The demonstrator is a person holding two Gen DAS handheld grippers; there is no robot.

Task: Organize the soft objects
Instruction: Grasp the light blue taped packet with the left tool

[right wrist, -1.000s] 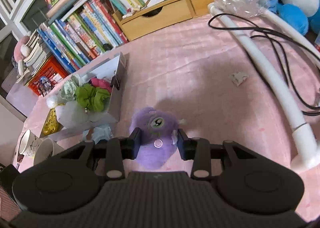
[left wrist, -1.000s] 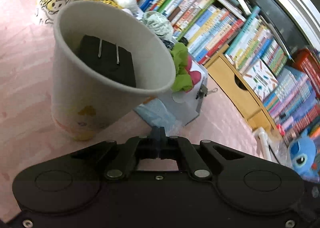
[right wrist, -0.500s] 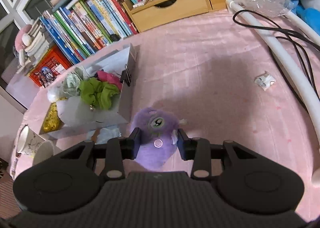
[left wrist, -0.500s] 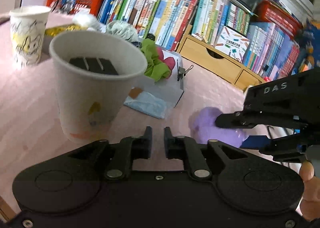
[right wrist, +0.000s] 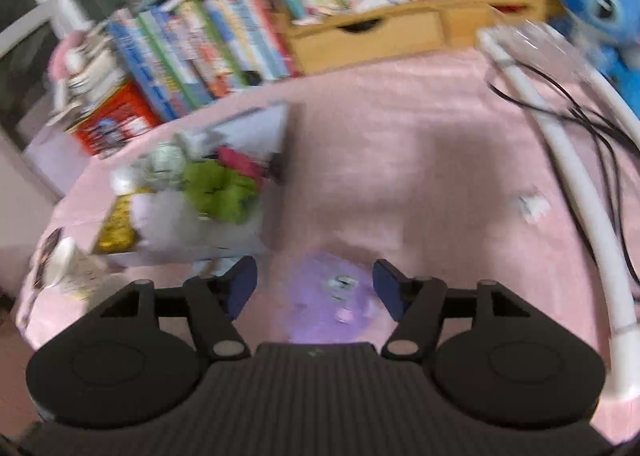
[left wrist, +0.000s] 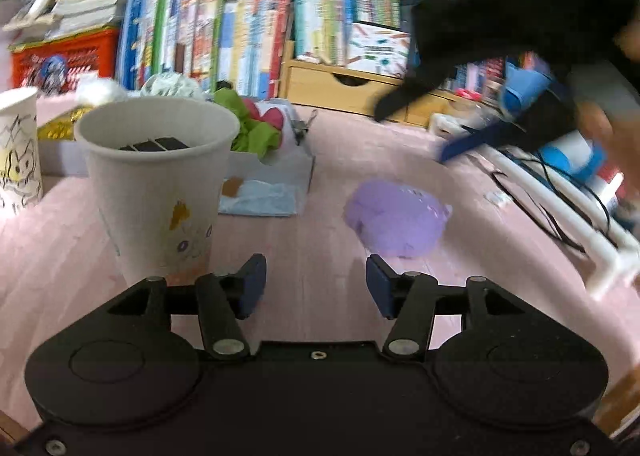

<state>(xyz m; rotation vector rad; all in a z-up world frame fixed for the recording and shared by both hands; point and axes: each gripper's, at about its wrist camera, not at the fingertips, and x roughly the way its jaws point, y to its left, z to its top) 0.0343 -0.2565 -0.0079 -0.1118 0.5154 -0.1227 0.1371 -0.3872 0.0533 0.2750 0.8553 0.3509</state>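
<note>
A purple plush toy [left wrist: 394, 218] lies on the pink table, just ahead and right of my left gripper [left wrist: 316, 286], which is open and empty. In the right wrist view the purple plush toy [right wrist: 332, 296] lies below and between the spread fingers of my right gripper [right wrist: 316, 286], which is open and raised above it. A grey box [right wrist: 240, 234] to the left holds a green scrunchie [right wrist: 220, 192], a pink soft item and other soft things. The box also shows in the left wrist view [left wrist: 280, 172]. The right gripper appears blurred at the top right of the left wrist view.
A paper cup [left wrist: 160, 184] with a black block inside stands left of my left gripper. A second drawn-on cup [left wrist: 18, 152] is at the far left. Books and a wooden drawer unit [left wrist: 340, 88] line the back. A white tube [right wrist: 580, 196] and black cables lie right.
My right gripper has opened, let go of the purple plush and lifted off it. My left gripper has opened wide and swung right toward the plush.
</note>
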